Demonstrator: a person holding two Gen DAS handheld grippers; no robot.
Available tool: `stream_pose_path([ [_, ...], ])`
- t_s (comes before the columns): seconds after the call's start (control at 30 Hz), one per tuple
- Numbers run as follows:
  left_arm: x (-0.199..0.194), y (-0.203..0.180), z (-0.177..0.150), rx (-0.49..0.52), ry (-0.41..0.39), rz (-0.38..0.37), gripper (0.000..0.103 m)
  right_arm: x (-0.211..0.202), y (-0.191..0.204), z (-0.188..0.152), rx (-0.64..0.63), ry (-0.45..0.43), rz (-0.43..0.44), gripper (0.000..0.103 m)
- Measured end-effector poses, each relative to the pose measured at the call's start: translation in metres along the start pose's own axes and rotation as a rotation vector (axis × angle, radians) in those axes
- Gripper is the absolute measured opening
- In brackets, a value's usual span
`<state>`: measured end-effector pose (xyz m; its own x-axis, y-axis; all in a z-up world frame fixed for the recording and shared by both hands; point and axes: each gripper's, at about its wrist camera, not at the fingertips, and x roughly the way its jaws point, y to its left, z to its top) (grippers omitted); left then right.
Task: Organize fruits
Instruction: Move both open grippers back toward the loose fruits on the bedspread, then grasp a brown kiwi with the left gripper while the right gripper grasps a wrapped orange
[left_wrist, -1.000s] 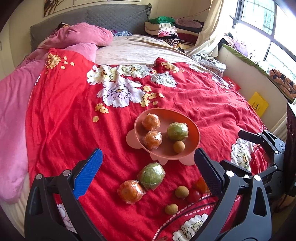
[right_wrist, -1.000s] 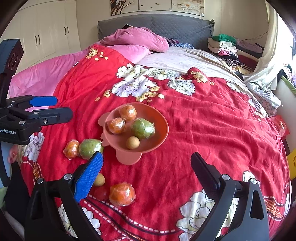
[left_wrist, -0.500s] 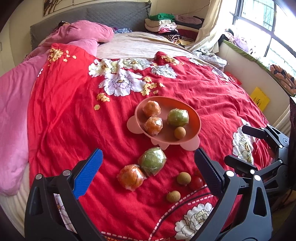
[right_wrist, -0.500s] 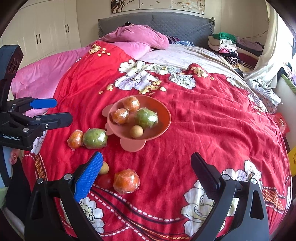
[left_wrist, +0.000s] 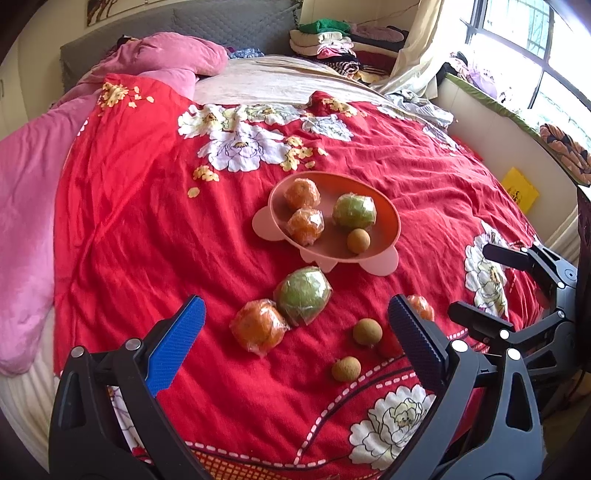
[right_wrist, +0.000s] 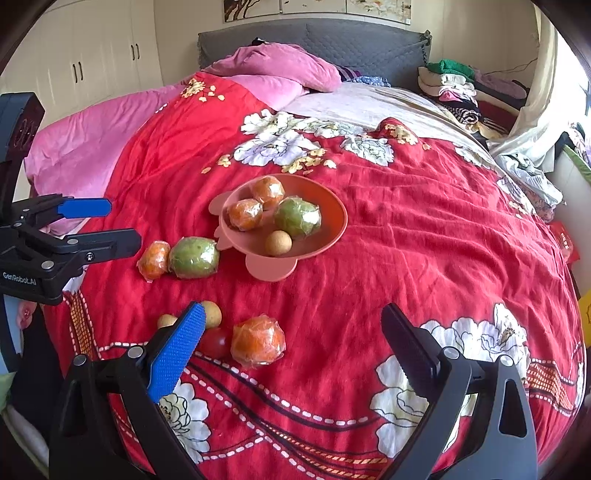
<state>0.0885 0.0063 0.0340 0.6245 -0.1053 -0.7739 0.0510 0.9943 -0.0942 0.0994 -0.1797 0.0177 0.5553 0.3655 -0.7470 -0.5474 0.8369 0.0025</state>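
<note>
Currently your left gripper (left_wrist: 295, 332) and right gripper (right_wrist: 293, 339) are both wide open, empty. Wrapped orange (right_wrist: 258, 341) sits between the right fingers; bowl (right_wrist: 332, 229) lies farther ahead.

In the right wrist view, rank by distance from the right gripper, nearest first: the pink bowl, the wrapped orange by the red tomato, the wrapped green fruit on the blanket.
From the right gripper:
1. Wrapped orange, just ahead, toward its blue finger, beside the red tomato.
2. Wrapped green fruit on the blanket, farther, off to the left.
3. Pink bowl, behind it near the bed's middle; its foot comes about as near as the green fruit.
</note>
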Motion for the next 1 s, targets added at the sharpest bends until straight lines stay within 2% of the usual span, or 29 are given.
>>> stream_pose_path([
  [1.0, 0.021, -0.02, -0.036, 0.04, 0.092, -0.036, 0.093, 0.006, -0.005, -0.022, -0.007, 0.039, -0.025, 0.096],
])
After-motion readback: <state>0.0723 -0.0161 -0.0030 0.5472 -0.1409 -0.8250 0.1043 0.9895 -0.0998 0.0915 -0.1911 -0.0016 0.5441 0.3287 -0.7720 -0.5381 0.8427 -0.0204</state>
